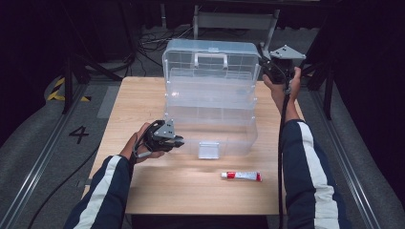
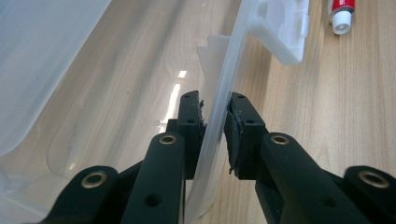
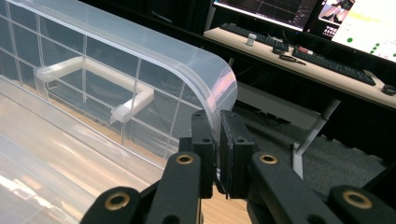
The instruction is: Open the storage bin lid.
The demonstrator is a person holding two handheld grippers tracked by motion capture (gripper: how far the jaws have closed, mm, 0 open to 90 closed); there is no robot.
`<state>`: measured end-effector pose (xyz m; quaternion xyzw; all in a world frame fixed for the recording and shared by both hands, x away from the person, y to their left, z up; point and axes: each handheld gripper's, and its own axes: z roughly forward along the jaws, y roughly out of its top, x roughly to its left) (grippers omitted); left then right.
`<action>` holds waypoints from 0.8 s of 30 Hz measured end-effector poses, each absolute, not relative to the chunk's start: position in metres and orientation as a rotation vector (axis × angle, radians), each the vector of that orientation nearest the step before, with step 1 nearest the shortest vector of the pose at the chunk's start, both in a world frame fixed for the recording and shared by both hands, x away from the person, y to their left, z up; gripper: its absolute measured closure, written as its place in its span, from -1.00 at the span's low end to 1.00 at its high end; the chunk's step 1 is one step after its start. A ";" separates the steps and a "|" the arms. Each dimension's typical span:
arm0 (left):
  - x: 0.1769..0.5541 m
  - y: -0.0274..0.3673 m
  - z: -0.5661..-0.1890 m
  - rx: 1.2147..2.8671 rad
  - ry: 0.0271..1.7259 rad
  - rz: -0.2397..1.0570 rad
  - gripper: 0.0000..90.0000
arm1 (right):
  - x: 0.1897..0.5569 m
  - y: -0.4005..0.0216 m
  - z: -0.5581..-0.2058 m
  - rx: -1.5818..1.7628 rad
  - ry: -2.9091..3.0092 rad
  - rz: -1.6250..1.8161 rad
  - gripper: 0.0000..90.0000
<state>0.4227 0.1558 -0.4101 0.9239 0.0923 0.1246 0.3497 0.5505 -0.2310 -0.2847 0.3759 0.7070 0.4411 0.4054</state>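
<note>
A clear plastic storage box stands open on the wooden table, its lid raised upright at the back. My left gripper is shut on the box's front wall near the left corner, one jaw inside and one outside. My right gripper is shut on the lid's upper right edge. The lid's handle shows through the plastic. A white and red tube lies on the table in front of the box, its cap end beside the box's latch.
The latch tab hangs at the front middle of the box. A desk with keyboards and monitors stands beyond the table. Dark floor with cables surrounds the table.
</note>
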 end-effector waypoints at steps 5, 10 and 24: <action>0.423 0.156 -0.410 2.396 0.232 0.319 0.72 | 0.560 -0.231 -0.282 0.969 1.810 1.106 0.90; 0.423 0.156 -0.411 2.392 0.236 0.309 0.72 | 0.569 -0.230 -0.283 0.971 1.823 1.096 0.89; 0.425 0.156 -0.412 2.381 0.243 0.289 0.72 | 0.607 -0.232 -0.296 1.052 1.810 1.144 0.89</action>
